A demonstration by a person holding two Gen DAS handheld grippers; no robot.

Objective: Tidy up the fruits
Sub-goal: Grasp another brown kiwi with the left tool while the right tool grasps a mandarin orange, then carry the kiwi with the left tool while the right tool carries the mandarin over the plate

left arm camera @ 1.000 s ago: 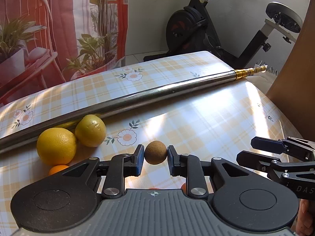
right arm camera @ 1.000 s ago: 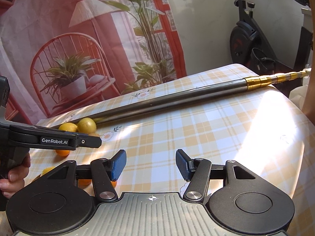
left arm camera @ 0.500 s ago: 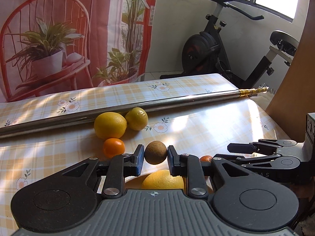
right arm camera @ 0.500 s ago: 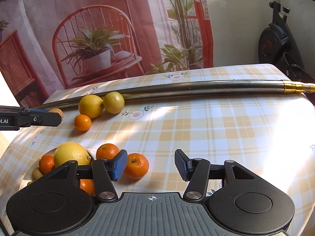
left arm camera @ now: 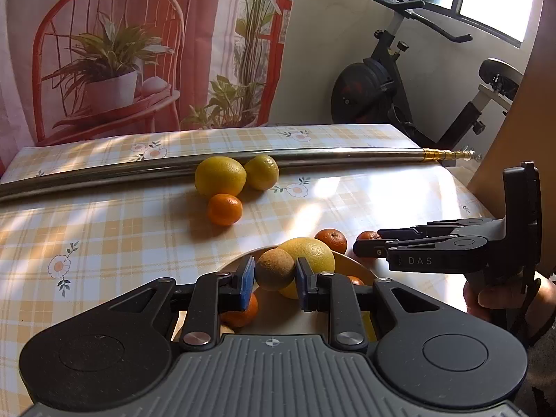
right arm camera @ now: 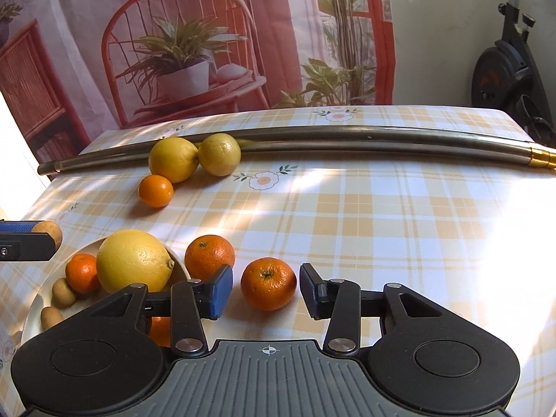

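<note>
brown round fruit (left arm camera: 274, 274), likely light and firm, pinched at its middle by left gripper (left arm camera: 274, 278) above plate (left arm camera: 351, 262); right gripper (right arm camera: 266, 292) wide, empty, flanking mandarin (right arm camera: 268, 283)

text: "DAS" | on: right gripper (left arm camera: 368, 247) side

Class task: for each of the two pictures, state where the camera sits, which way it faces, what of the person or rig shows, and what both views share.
Left wrist: behind the left gripper, shut on a brown fruit, over the plate; right gripper and a hand show.
Right wrist: behind the open right gripper, facing a tangerine; left fingertip at the edge.
Shared: metal pole, two lemons.
</note>
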